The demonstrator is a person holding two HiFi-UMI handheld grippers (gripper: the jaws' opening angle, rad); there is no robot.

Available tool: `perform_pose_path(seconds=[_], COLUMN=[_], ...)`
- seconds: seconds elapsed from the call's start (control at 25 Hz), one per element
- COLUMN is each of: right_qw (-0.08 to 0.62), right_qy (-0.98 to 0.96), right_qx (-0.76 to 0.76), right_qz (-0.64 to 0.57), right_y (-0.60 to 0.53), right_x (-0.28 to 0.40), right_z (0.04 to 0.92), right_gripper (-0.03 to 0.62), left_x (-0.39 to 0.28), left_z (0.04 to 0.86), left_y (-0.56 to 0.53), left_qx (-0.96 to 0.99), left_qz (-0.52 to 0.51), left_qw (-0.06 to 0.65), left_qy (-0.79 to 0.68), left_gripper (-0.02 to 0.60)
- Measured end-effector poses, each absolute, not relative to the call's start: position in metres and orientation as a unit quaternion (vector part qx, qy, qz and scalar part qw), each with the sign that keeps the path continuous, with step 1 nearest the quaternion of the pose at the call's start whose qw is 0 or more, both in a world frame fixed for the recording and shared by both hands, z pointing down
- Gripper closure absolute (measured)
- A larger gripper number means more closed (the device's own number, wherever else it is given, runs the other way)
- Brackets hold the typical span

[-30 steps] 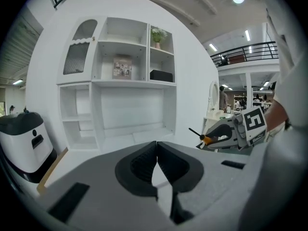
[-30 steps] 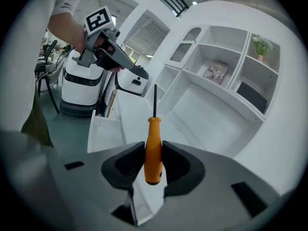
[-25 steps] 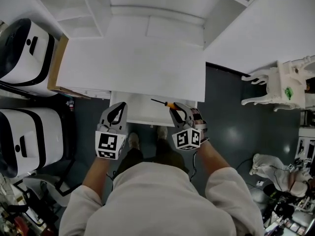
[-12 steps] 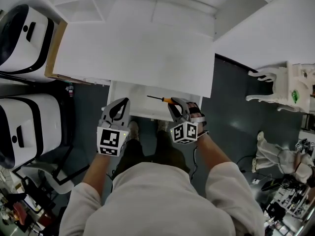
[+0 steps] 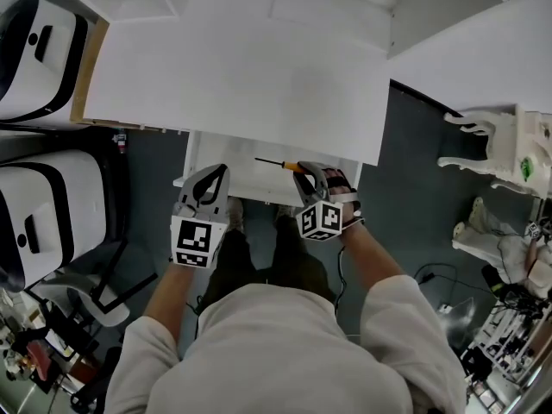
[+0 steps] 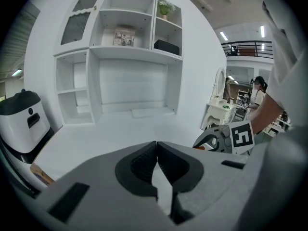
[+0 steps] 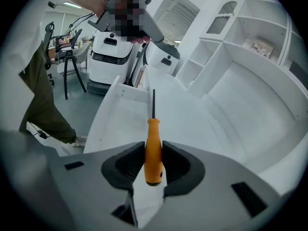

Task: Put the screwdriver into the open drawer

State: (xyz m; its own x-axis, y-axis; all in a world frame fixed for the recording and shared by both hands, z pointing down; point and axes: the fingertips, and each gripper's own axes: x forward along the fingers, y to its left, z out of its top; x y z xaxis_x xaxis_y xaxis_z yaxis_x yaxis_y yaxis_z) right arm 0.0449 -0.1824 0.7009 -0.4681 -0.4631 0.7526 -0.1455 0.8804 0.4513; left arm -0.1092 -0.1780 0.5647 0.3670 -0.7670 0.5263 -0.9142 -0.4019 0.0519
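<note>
- Both tongs have come down since a second ago and now sit at the front edge of the drawer (image 5: 250,184), which is pulled out from under the desk (image 5: 241,76).
- The grip is unchanged: right tongs (image 7: 153,157) are still clamped on the screwdriver (image 5: 296,166), pads pressing the orange handle from both sides.
- Meaning for the task: the carry looks nearly done. The tool is lined up with the drawer but not yet in it, and there is no release yet.
- Screwdriver vs tongs: handle butt sits back between the jaws, and the dark shaft sticks straight out ahead of them.
- In the head view the shaft points left across the drawer, with the tip over the drawer floor.
- I cannot tell whether the tip touches the floor; it looks held above.
- Left tongs (image 6: 157,153) are closed on nothing, jaw tips meeting.
- They hang just left of the right tongs at the drawer front, apart from the screwdriver.
- Likely next: a bit lower into the drawer, then spread the right jaws.
- Risk: the tool rolls or the shaft knocks the drawer wall.
</note>
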Motion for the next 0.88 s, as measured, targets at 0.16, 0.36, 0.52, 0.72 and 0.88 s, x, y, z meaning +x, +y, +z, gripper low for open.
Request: perform_pose_path(seconds=[0.16, 0.36, 0.52, 0.72, 0.88], right_qw=[0.493, 0.503, 0.510, 0.519, 0.524], right_qy=[-0.840, -0.838, -0.837, -0.837, -0.837], right_qx=[0.169, 0.157, 0.144, 0.128, 0.115], right_qz=[-0.153, -0.140, -0.133, -0.119, -0.106], right_y=[-0.183, -0.185, -0.184, -0.183, -0.185], right_x=[0.048, 0.051, 0.051, 0.052, 0.052], right_z=[0.723, 0.749, 0.769, 0.795, 0.816], right_gripper=[0.476, 0.476, 0.476, 0.476, 0.476], left_x=[-0.106, -0.102, -0.102, -0.103, -0.104], left_z=[0.582, 0.606, 0.619, 0.636, 0.652], left_y=[-0.182, -0.183, -0.185, -0.185, -0.187], left_qx=[0.807, 0.805, 0.800, 0.795, 0.789], left_qz=[0.224, 0.237, 0.242, 0.252, 0.257], left_qw=[0.185, 0.204, 0.216, 0.228, 0.241], left_qy=[-0.514, -0.504, -0.504, -0.502, -0.504], left_gripper=[0.575, 0.575, 0.576, 0.575, 0.575])
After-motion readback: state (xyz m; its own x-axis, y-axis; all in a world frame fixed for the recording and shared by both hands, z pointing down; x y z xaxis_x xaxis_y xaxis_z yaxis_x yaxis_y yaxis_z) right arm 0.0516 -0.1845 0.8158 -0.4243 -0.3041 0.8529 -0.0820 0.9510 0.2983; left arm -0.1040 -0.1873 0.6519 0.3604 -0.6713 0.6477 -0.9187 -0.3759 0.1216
